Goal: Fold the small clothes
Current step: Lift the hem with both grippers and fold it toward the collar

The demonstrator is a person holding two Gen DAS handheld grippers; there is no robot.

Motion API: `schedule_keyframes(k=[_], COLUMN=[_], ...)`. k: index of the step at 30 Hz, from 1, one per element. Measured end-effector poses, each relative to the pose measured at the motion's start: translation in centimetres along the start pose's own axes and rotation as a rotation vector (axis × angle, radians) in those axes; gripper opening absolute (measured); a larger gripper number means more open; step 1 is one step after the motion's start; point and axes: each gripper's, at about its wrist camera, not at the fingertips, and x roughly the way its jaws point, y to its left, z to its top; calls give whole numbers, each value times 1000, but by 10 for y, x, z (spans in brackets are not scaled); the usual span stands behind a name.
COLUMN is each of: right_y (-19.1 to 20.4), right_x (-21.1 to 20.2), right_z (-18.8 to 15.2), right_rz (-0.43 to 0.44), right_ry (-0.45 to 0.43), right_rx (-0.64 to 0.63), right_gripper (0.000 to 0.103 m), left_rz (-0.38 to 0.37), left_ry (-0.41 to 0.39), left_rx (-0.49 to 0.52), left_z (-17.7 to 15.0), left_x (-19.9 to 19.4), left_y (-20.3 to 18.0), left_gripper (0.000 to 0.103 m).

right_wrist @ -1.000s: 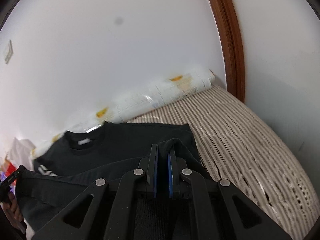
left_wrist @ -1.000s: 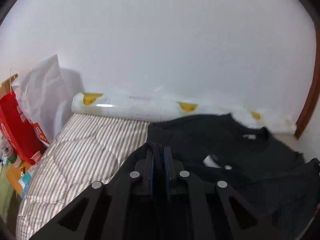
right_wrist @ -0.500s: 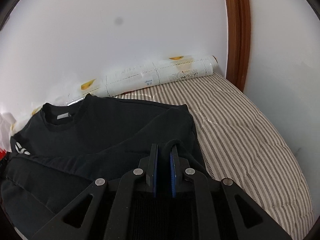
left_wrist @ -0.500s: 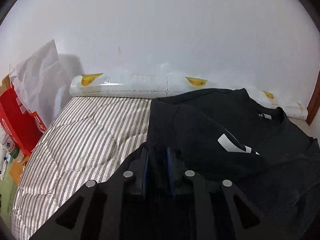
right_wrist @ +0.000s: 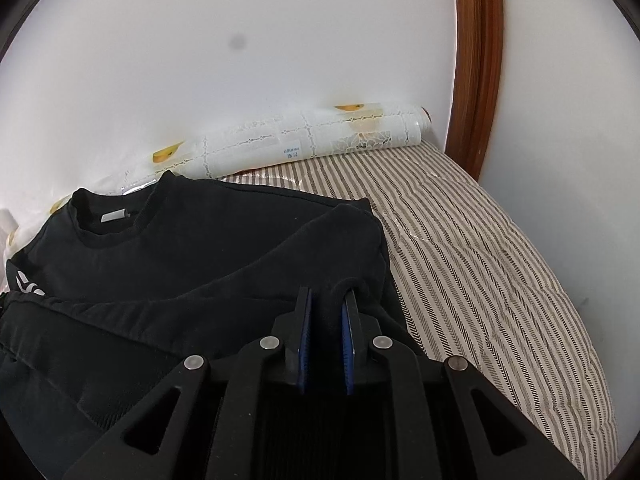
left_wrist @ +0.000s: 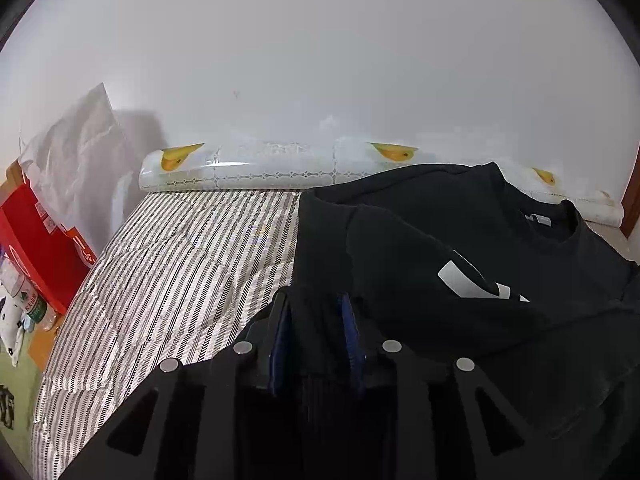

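Left gripper (left_wrist: 314, 304): jaws parted, blue pads standing apart; black cloth lies in the gap, with no pinch on it that can be seen.
Right gripper (right_wrist: 327, 300): jaws also parted, a hump of black fabric rising between the blue pads and touching the right one; not clamped.
Black shirt (right_wrist: 208, 252): spread on the bed, hem end folded toward the collar, so a doubled layer lies under both tools; collar points to the wall.
Seen only from the left: a white printed mark (left_wrist: 472, 280) on the shirt's folded sleeve side, plainly readable as blocky shapes; from the right it shows only as a sliver at the far left edge.
Collar label (right_wrist: 115, 216): small pale tab inside the neck, visible in both views.
Striped bedcover (left_wrist: 172, 272): brown-and-white, bare on the left of the shirt in the left view and on its right in the right view.
Patterned roll (right_wrist: 320, 140): white, with yellow fruit prints, lying along the wall, touching the shirt's collar end.
Left view only: red box (left_wrist: 36, 248) and crumpled white bag (left_wrist: 76, 152) beside the bed.
Right view only: brown wooden frame (right_wrist: 476, 60) at the corner.
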Motion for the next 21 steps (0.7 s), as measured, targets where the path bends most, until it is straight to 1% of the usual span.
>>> schedule_keyframes(k=[21], right_y=[1], right_x=[0], right_z=[1], right_rz=[6], right_ry=[7], right_rx=[9], right_gripper=[15], left_rz=[-1], left_ry=[2], left_rx=[-2], left_z=[1], left_x=[0], left_y=[0], left_gripper=[28])
